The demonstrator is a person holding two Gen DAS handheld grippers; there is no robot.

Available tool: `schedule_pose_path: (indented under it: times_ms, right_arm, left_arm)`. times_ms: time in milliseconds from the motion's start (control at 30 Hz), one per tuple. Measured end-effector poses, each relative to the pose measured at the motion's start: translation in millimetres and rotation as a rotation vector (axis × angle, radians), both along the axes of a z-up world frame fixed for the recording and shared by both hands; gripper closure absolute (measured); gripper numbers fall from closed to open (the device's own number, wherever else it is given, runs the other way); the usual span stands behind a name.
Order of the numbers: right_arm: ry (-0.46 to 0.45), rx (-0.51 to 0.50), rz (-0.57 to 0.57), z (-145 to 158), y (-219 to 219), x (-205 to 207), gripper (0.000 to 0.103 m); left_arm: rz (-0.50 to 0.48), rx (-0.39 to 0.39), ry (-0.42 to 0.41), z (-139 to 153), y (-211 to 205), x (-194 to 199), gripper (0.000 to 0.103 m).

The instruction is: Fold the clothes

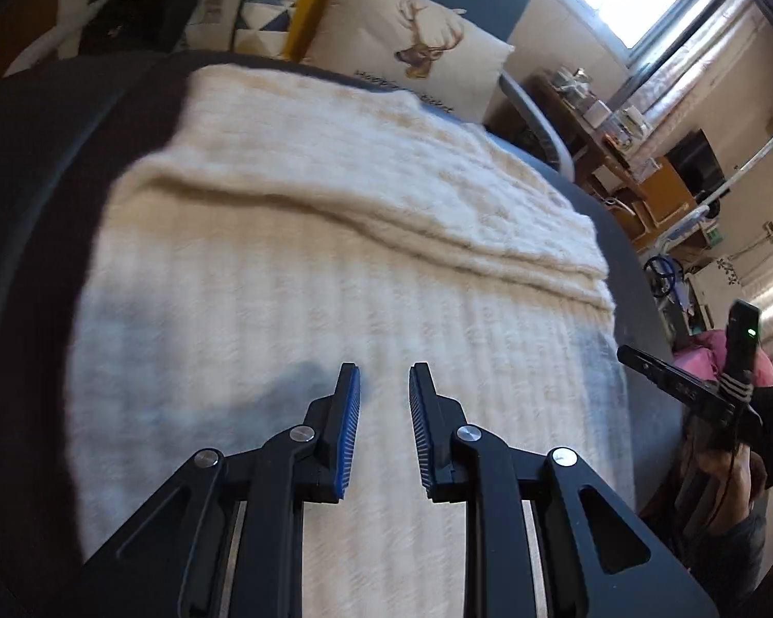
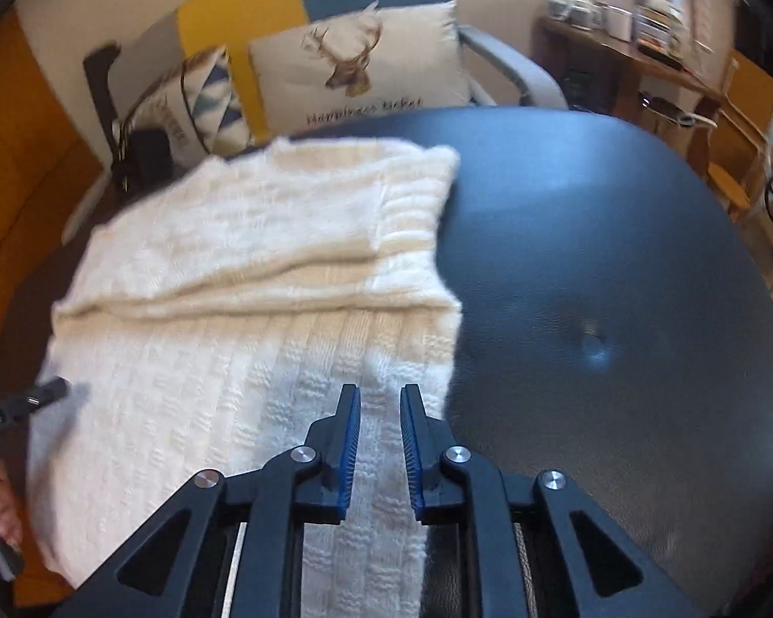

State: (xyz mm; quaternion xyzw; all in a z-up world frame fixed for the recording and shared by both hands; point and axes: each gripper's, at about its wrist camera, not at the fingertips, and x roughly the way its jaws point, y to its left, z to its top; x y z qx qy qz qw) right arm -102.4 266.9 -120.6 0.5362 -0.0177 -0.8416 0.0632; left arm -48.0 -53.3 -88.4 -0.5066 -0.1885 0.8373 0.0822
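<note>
the left gripper (image 1: 384, 376) is released, its blue-padded jaws parted with nothing between them, poised over the near part of the cream knit sweater (image 1: 335, 257); the right gripper (image 2: 380, 396) is likewise spread and empty, hanging over the sweater's near right edge where the knit meets the dark counter (image 2: 618, 257). the sweater lies flat on the counter, and across its far half a layer is already turned over onto the body, leaving a soft ridge running side to side, so at least one fold looks done. the near half is a single spread layer, so i judge the task roughly midway: the lower part has yet to be brought up and the bundle squared. beyond the counter stand a deer-print cushion (image 2: 355, 67) and a patterned cushion (image 2: 201, 98) on a seat
</note>
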Motion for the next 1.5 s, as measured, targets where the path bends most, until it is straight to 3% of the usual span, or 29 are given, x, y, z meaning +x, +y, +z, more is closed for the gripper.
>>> schedule_pose_path:
  times_ms: [67,133,267,400,500,600,700,833,900,1000,1067,1167,1333,1433,1500]
  right_arm:
    - [-0.046,0.053,-0.017,-10.9,-5.5,-14.8,0.091]
    - [-0.026,0.057,-0.066,0.8,0.0,-13.1,0.090]
    - [0.033,-0.068,-0.064,32.5,7.9,19.5,0.085]
    - [-0.012,-0.221,0.098,31.2,-14.9,62.7,0.082]
    - [-0.067,-0.202,0.170,16.6,-37.1,88.3,0.081]
    - [-0.074,-0.028,0.138,2.2,-36.8,104.4,0.083]
    - [-0.062,-0.114,0.067,14.3,-26.7,107.7,0.081]
    - [-0.059,-0.203,0.212,29.3,-59.1,121.9,0.080]
    - [-0.061,-0.234,0.284,31.3,-76.3,130.5,0.080]
    - [-0.082,-0.197,0.357,19.4,-105.0,138.0,0.080]
    - [-0.108,-0.134,0.354,4.0,-117.4,137.0,0.080]
    - [-0.104,-0.110,0.355,5.7,-120.6,138.8,0.080]
    - [-0.065,-0.148,0.355,26.6,-119.5,137.7,0.080]
    - [-0.065,-0.080,0.367,18.9,-126.7,130.0,0.078]
    - [-0.082,-0.017,0.380,7.4,-132.4,123.6,0.078]
  left_arm:
    - [0.023,-0.024,-0.042,-13.6,-9.7,7.7,0.081]
    - [0.032,-0.031,-0.056,-17.9,-15.7,17.2,0.082]
    - [0.039,-0.026,-0.056,-16.1,-27.7,40.9,0.081]
    - [0.047,-0.020,-0.057,-14.3,-39.7,64.5,0.081]
    - [0.053,-0.016,-0.057,-13.0,-48.7,82.2,0.081]
    - [0.059,-0.012,-0.057,-11.7,-57.7,100.0,0.081]
    - [0.084,0.036,-0.068,-15.0,-71.6,122.3,0.081]
    - [0.122,0.116,-0.061,-14.0,-91.6,153.7,0.081]
    - [0.117,0.103,-0.068,-17.1,-92.6,162.4,0.081]
    - [0.109,0.083,-0.077,-21.6,-94.0,175.4,0.081]
    - [0.094,0.035,-0.087,-26.0,-88.1,177.2,0.081]
    - [0.066,-0.042,-0.094,-30.8,-76.0,175.2,0.081]
    - [0.026,0.073,0.079,4.8,-68.0,165.4,0.081]
    - [-0.048,-0.042,0.077,2.1,-43.2,136.6,0.081]
    - [-0.089,-0.098,-0.011,-18.8,-34.8,118.8,0.081]
